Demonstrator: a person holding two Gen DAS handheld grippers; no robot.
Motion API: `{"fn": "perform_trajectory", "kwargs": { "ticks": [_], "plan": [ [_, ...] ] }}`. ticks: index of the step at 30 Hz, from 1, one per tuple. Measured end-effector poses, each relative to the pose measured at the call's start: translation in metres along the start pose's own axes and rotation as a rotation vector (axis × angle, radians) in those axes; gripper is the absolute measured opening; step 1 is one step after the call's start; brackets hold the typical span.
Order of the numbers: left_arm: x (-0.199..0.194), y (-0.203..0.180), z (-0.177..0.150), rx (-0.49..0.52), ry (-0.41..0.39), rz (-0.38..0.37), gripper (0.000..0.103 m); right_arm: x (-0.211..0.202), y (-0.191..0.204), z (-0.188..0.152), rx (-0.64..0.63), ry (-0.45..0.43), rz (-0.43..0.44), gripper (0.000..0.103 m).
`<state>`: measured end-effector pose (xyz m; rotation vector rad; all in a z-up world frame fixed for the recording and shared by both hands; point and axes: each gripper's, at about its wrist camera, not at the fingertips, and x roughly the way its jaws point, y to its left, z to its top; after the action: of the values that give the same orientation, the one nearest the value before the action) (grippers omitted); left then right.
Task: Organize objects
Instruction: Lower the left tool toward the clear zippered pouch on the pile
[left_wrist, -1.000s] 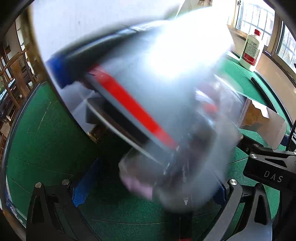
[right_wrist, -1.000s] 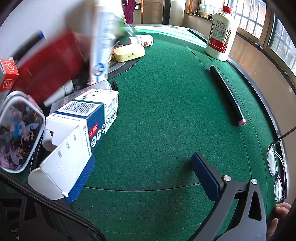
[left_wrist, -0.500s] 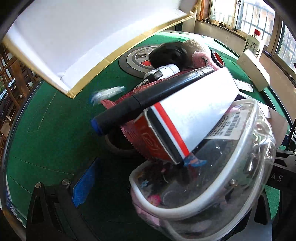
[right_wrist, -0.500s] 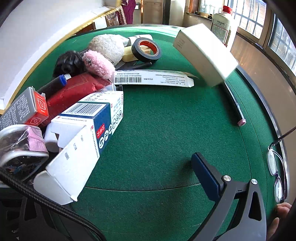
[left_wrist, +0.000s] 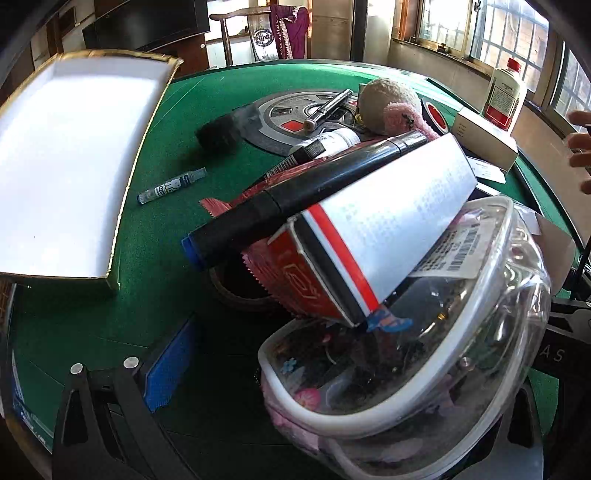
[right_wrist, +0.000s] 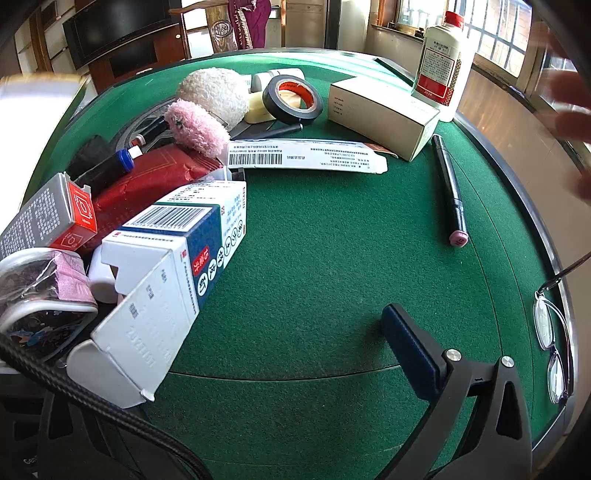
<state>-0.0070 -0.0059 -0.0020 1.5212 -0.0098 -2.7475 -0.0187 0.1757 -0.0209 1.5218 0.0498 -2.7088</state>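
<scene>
Left wrist view puts a heap of things right in front of my left gripper (left_wrist: 332, 387): a clear pouch (left_wrist: 424, 354) sits nearest, with a grey and red box (left_wrist: 369, 236) and a black marker (left_wrist: 295, 195) leaning across a red packet (left_wrist: 295, 291). I see only one blue pad at lower left and nothing between the fingers, so I judge this gripper spread wide and empty, though the pouch hides its other finger. The white tray (left_wrist: 66, 170) lies beside the heap on the green counter (left_wrist: 166, 229), empty, and I take it as the place the things are meant to go. A small tube (left_wrist: 171, 184) rests near its edge.

From the right wrist, my right gripper (right_wrist: 258, 369) shows one blue pad low over bare felt. Its other finger is out of sight behind a blue and white carton (right_wrist: 173, 258), so I cannot tell its opening. A tape roll (right_wrist: 293, 99), a beige box (right_wrist: 380, 114) and a pen (right_wrist: 448, 184) lie scattered further off.
</scene>
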Motion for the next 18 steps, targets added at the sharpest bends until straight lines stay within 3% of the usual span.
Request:
{"fn": "perform_trajectory", "kwargs": {
  "ticks": [18],
  "plan": [
    [-0.0001,0.0002,0.0,0.0,0.0,0.0,0.102,0.0,0.0039,-0.001,0.0,0.0,0.0,0.103]
  ]
}}
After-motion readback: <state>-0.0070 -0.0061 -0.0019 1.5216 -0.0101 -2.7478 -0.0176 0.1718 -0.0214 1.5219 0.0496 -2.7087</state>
